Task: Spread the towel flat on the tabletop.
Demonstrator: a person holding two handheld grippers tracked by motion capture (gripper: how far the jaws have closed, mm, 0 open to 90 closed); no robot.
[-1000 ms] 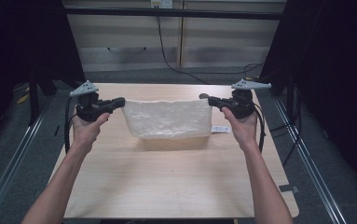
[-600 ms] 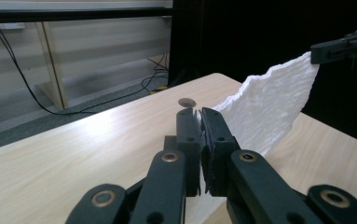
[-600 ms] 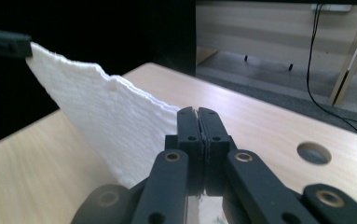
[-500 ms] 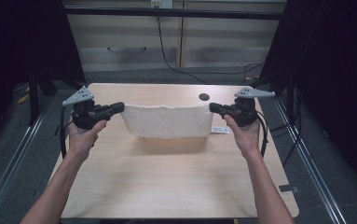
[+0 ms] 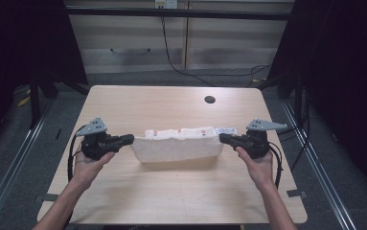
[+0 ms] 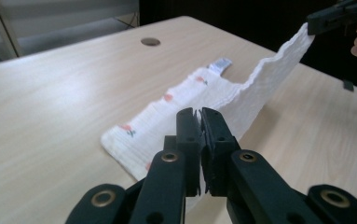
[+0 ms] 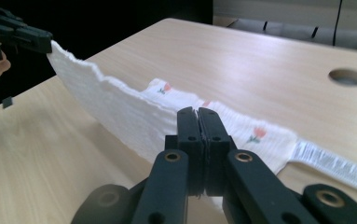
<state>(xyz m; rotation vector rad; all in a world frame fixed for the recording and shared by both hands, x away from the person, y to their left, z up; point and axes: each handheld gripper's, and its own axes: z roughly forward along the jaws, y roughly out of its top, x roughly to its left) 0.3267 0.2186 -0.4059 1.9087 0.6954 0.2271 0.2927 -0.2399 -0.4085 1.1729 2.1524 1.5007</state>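
Note:
A white cloth point(image 5: 178, 146) with small red flower prints is folded over and stretched between the two grippers just above the wooden table point(image 5: 171, 201). My left gripper point(image 5: 129, 139) is shut on the cloth's left corner; in the left gripper view the jaws point(image 6: 198, 114) pinch the white edge of the cloth point(image 6: 176, 100). My right gripper point(image 5: 222, 138) is shut on the right corner, and its view shows the jaws point(image 7: 197, 113) closed on the cloth point(image 7: 120, 109). The far fold lies on the table, with a white label point(image 5: 226, 130) sticking out at the right.
A round cable hole point(image 5: 210, 99) sits in the table near the far right. Black cables trail from both grippers. Dark curtains flank the table, and metal rails point(image 5: 8, 177) run along the floor on each side.
Both hands have come toward the near side and down with the cloth. It hung taller before; now its far part rests folded on the table.

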